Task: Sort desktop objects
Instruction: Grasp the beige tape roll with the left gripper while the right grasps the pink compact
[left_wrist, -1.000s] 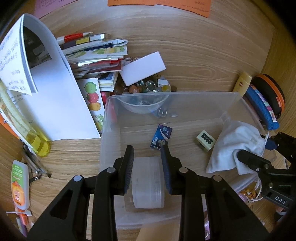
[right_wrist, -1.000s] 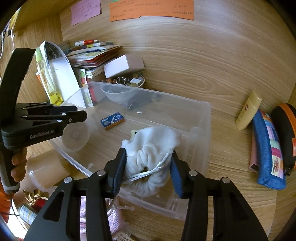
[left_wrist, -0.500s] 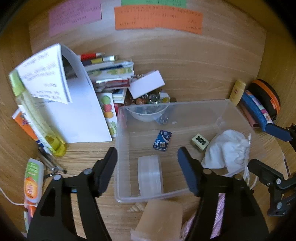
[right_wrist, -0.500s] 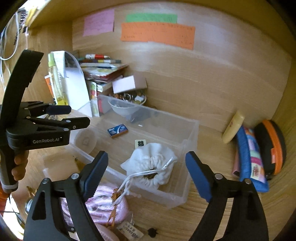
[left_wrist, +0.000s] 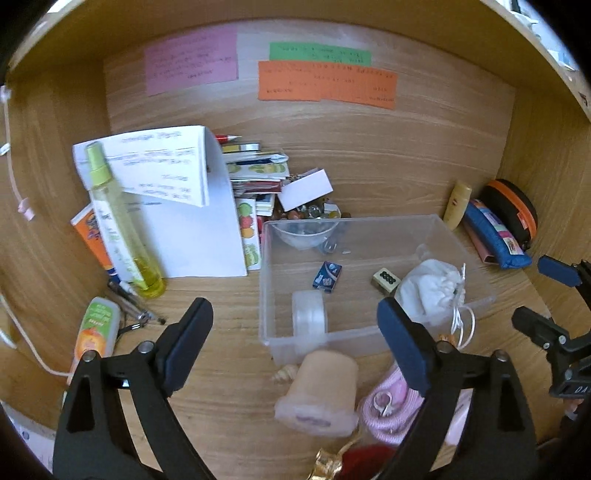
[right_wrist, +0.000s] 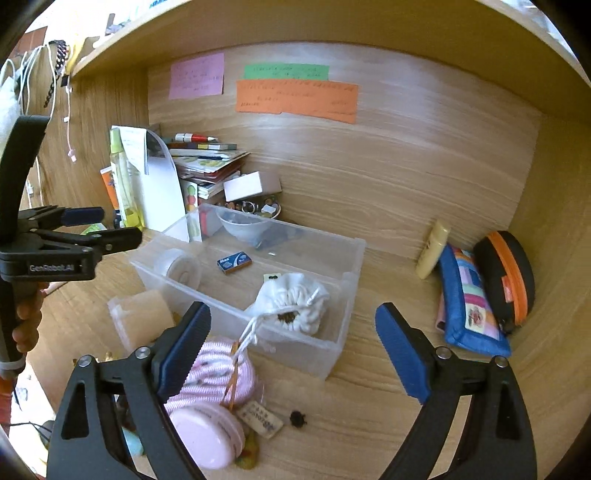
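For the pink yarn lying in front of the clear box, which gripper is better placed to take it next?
Right. The right gripper, jaws opening and empty, has the pink yarn just under its left finger.

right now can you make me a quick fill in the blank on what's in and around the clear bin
1. The white drawstring pouch lies inside the clear plastic ____.
2. The roll of clear tape stands on its ____ against the bin's wall.
3. The highest sticky note on the back wall, above the orange note, is ____.
4. The pink coiled cord lies ____ the bin.

Missing words: bin; edge; green; outside
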